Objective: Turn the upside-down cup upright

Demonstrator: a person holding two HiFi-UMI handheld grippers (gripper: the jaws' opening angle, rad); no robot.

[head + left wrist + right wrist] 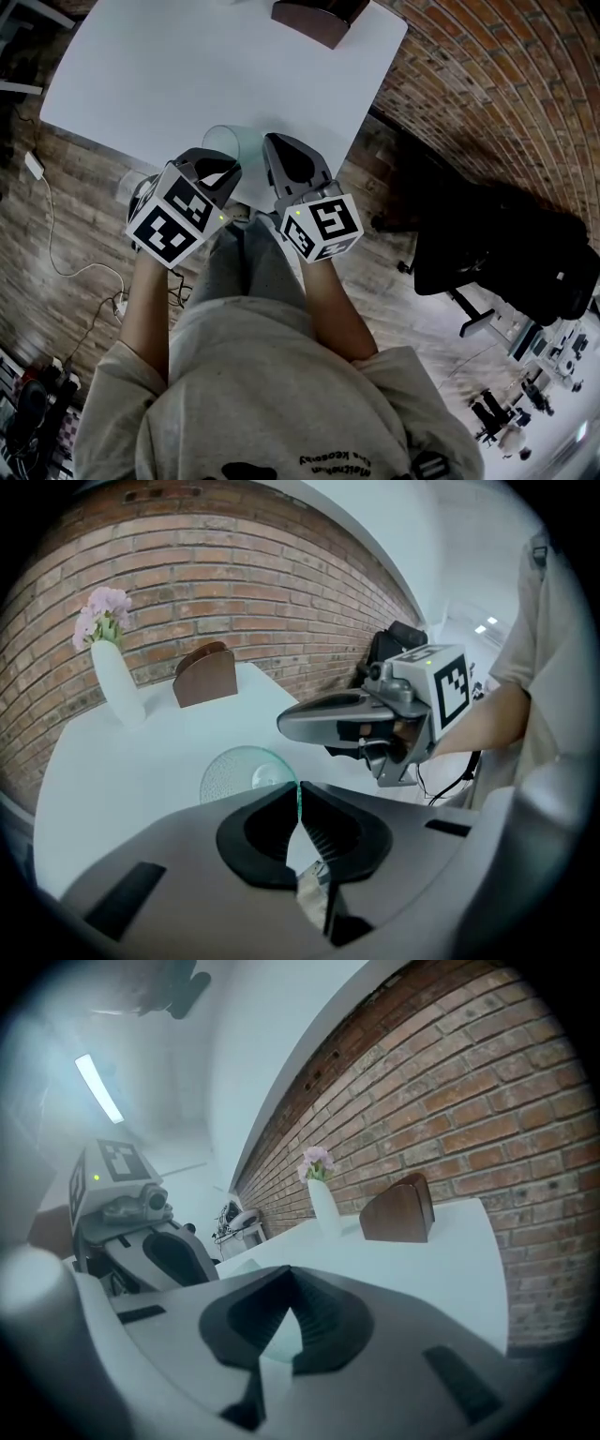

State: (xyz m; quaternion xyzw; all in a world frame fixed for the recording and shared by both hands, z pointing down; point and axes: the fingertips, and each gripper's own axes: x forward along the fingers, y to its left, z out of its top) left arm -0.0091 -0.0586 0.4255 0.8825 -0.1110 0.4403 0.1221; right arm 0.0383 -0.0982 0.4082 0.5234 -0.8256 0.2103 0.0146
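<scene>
A clear, green-tinted glass cup (pixel 228 142) is at the white table's (pixel 169 75) near edge, tilted rather than standing. In the left gripper view the cup (pixel 242 772) shows its round patterned bottom through the glass. My left gripper (pixel 220 169) is shut on the cup's thin wall, and the green glass edge shows between its jaw tips (pixel 299 791). The right gripper (pixel 278 150) hovers just right of the cup, shut with nothing in it (pixel 291 1277). From the left gripper view the right gripper (pixel 291 726) hangs beside and above the cup.
A brown wooden holder (pixel 319 17) and a white vase of pink flowers (pixel 114 682) stand at the table's far side by the brick wall. A black chair (pixel 506 248) is on the floor to the right. Cables (pixel 84 272) lie on the floor to the left.
</scene>
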